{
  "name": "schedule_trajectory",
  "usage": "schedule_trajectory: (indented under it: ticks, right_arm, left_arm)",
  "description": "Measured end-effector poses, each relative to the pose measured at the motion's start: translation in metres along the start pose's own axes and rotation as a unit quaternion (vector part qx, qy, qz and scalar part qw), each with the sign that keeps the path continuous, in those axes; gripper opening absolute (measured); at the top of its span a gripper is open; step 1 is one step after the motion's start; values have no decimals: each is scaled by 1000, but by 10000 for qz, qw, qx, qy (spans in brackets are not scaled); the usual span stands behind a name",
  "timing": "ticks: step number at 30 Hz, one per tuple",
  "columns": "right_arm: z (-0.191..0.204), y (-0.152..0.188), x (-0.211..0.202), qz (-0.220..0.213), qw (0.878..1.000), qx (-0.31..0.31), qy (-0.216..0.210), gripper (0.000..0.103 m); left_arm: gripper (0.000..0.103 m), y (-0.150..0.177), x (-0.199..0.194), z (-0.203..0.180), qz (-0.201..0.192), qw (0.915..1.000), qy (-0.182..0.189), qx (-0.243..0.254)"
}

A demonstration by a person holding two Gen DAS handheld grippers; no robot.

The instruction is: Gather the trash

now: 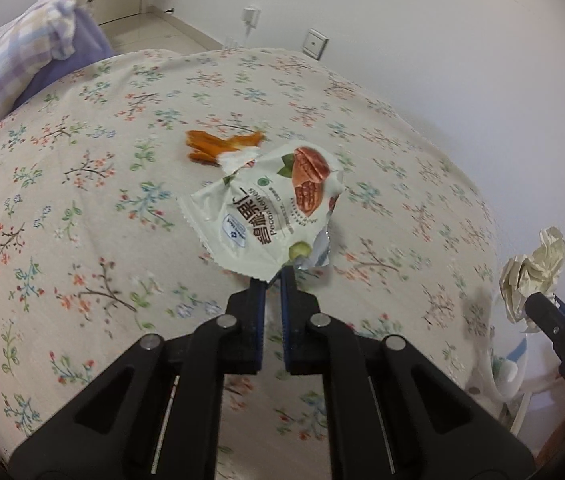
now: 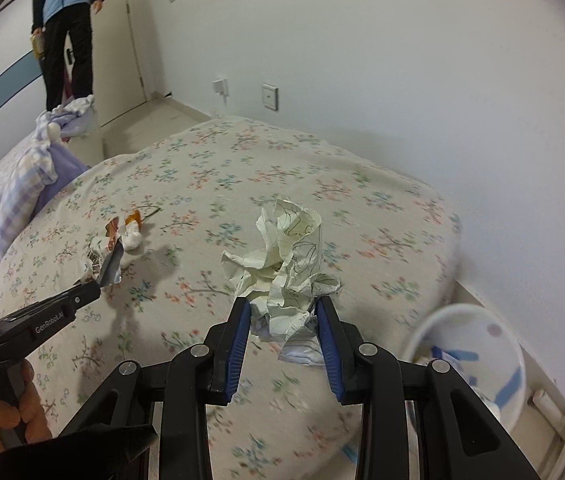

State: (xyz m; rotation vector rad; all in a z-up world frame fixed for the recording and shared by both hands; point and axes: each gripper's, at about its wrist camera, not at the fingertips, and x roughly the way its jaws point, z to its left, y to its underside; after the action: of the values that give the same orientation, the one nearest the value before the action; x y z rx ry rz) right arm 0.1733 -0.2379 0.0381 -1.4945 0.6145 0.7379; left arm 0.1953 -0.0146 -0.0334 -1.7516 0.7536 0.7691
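My left gripper [image 1: 273, 276] is shut on a corner of a white pecan snack wrapper [image 1: 266, 208], which hangs above the floral bedsheet [image 1: 82, 200]; the same wrapper [image 2: 100, 258] shows at the left of the right wrist view. An orange peel [image 1: 218, 145] and a small white wad [image 2: 132, 238] lie on the sheet beyond the wrapper. My right gripper [image 2: 282, 308] is shut on a large crumpled paper ball [image 2: 286, 264] held above the bed. That paper ball [image 1: 530, 276] appears at the right edge of the left wrist view.
A white bin [image 2: 478, 360] with blue marks stands on the floor beside the bed at lower right. A lilac checked quilt [image 1: 14, 56] is bunched at the bed's far left. A person [image 2: 68, 28] stands by the door. The white wall carries sockets [image 2: 269, 97].
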Motion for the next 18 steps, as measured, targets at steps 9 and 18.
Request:
schedule_trajectory:
  ticks: [9, 18]
  right_arm:
    - [-59, 33, -35, -33, 9978, 530, 392, 35]
    - [-124, 74, -46, 65, 9898, 1236, 710, 35]
  left_arm:
    - [8, 28, -3, -52, 240, 9975, 321, 574]
    - [8, 53, 5, -114, 575, 9872, 715, 1301]
